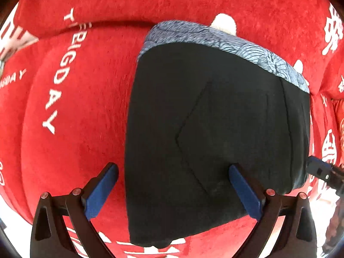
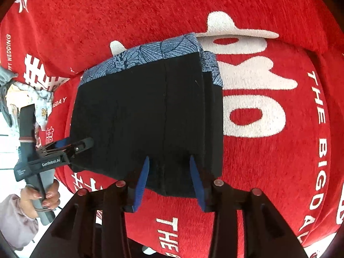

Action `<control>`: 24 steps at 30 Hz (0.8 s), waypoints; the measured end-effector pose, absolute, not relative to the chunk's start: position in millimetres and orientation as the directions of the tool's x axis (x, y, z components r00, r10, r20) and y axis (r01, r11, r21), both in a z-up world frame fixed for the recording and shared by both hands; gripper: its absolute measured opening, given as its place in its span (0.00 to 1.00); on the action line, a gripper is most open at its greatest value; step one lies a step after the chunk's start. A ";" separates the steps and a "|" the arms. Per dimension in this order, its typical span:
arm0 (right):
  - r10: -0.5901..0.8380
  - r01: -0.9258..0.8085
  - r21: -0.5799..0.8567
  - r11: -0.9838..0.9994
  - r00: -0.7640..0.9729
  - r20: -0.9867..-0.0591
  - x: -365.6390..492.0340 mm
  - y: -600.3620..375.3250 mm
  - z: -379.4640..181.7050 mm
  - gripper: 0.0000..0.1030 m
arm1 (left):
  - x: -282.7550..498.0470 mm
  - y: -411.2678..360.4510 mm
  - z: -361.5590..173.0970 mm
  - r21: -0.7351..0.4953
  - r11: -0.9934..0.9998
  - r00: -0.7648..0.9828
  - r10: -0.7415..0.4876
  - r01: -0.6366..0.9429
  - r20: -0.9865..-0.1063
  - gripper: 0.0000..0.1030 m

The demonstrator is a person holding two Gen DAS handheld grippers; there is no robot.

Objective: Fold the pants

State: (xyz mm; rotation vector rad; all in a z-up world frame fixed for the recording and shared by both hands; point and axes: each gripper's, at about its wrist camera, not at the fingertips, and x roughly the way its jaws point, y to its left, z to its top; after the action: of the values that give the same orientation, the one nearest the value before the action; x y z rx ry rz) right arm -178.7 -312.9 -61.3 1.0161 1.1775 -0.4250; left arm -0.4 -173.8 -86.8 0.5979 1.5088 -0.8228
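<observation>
Black pants [image 1: 215, 129] with a blue patterned waistband [image 1: 215, 40] lie folded into a compact rectangle on a red sofa cushion [image 1: 81, 107]. My left gripper [image 1: 172, 172] is open, its blue pads straddling the near left edge of the pants. In the right wrist view the pants [image 2: 146, 111] lie in a neat stack with the waistband [image 2: 150, 53] at the far end. My right gripper [image 2: 168, 161] is open, its pads over the near edge of the stack. The left gripper [image 2: 86, 144] shows at the stack's left side, held by a hand [image 2: 45, 195].
The red sofa cover [image 2: 268, 107] bears white lettering and large white characters. A heap of light patterned clothes [image 2: 25, 94] lies at the far left. The sofa back [image 1: 172, 0] rises behind the pants. The right gripper's tip [image 1: 320, 169] shows at the right.
</observation>
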 end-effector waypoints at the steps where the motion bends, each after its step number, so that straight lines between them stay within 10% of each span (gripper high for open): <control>1: 0.218 0.744 0.431 0.510 0.373 -0.902 -180.2 -313.3 -61.1 0.42 | 1.3 -173.1 -88.7 -0.163 0.618 -0.131 -0.098 0.769 -0.987 1.00; 24: 0.335 0.754 0.582 0.304 0.488 -0.806 -235.0 -377.7 -95.3 0.61 | 69.3 -193.1 -75.4 -0.235 0.617 -0.210 -0.115 0.751 -0.971 1.00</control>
State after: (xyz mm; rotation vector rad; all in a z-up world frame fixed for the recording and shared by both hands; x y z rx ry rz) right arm -235.0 -377.7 -95.3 1.2896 1.0899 -0.3666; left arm 69.3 -193.1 -75.4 0.5420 1.5954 -0.8649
